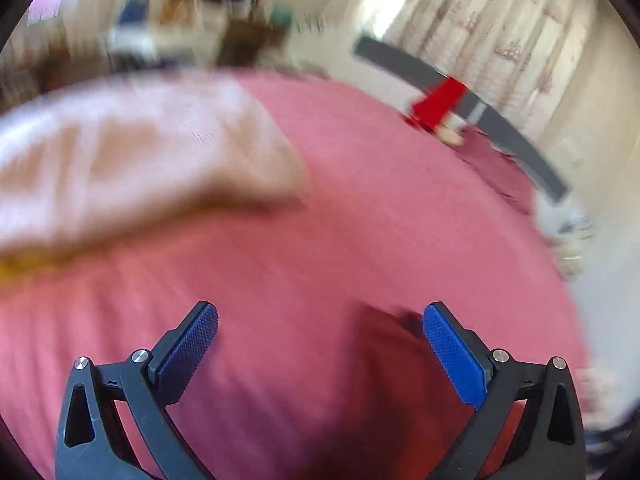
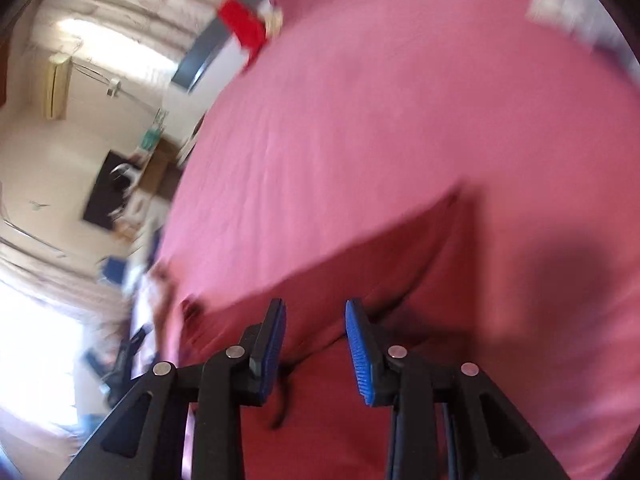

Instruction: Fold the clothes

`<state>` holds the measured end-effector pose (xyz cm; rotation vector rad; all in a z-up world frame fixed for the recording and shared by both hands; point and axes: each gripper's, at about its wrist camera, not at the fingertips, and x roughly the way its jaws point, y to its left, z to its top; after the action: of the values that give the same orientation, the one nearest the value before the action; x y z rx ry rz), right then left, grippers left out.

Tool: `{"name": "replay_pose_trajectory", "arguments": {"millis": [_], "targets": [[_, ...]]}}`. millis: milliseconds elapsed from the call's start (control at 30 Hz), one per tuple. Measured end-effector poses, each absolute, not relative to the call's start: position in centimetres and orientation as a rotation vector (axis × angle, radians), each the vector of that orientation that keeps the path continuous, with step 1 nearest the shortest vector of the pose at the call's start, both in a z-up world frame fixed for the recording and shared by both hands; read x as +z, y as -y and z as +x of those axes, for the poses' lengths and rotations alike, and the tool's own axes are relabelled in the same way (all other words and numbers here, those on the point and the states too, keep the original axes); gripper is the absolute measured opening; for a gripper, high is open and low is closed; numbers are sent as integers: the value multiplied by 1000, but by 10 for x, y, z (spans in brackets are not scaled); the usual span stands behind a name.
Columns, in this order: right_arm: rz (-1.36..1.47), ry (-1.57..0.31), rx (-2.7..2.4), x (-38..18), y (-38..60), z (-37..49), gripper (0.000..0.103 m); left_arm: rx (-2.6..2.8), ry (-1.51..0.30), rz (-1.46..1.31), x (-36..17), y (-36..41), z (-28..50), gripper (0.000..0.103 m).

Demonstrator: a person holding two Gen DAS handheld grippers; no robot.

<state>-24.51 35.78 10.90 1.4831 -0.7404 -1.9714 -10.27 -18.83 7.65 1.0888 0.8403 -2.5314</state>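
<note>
A dark red garment lies on the pink bedsheet just ahead of my right gripper. That gripper is open, with its jaws a little apart and nothing between them. In the left wrist view my left gripper is wide open above the sheet, and a dark red fold of the garment lies between its fingers, ungripped. A folded beige and white cloth rests on the sheet at the far left. Both views are blurred by motion.
A grey bar with a red piece stands at the bed's far edge, with more dark red fabric beside it. Floral curtains and cluttered furniture stand beyond the bed. A hand shows at the bed's left edge.
</note>
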Motion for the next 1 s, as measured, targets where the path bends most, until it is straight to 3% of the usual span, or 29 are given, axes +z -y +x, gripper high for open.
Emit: {"name": "replay_pose_trajectory", "arguments": {"millis": [100,133,200,233,333,400,533,633,667,767,867,1000], "targets": [[1634,865,-1803,70,-335,-260,33,-2547,-993,1112,80,181,-100,103],[1651,926,-1761,61,-333,-261,33,-2561,-934,1152,78,170,-107,103],[1605,1011,-1755,54,-320,-261,21,-2583,-814,1231,74,148,-120,103],[1573,984,-1798,56,-300,-255,6,-2586,-753,1254,73,140,-126,103],[1440,789,-2064,88,-305,-268,4,-2584,-665,1213,70,136,-127,103],[1383,663,-2182,104,-312,-267,4,-2593,-651,1180,65,138,-123,103],[1563,656,-2107,80,-338,-265,5,-2639,-526,1075,66,137,-107,103],[1384,571,-2249,106,-335,-241,23,-2557,-576,956,66,157,-82,103],[1325,511,-2275,118,-325,-234,23,-2521,-639,937,62,168,-75,103],[1184,250,-2209,147,-248,-223,28,-2496,-856,856,49,198,-52,103],[1184,53,-2038,151,-161,-221,28,-2532,-918,796,47,202,-42,103],[1342,125,-1809,128,-61,-243,28,-2563,-975,739,44,206,-34,103]]}}
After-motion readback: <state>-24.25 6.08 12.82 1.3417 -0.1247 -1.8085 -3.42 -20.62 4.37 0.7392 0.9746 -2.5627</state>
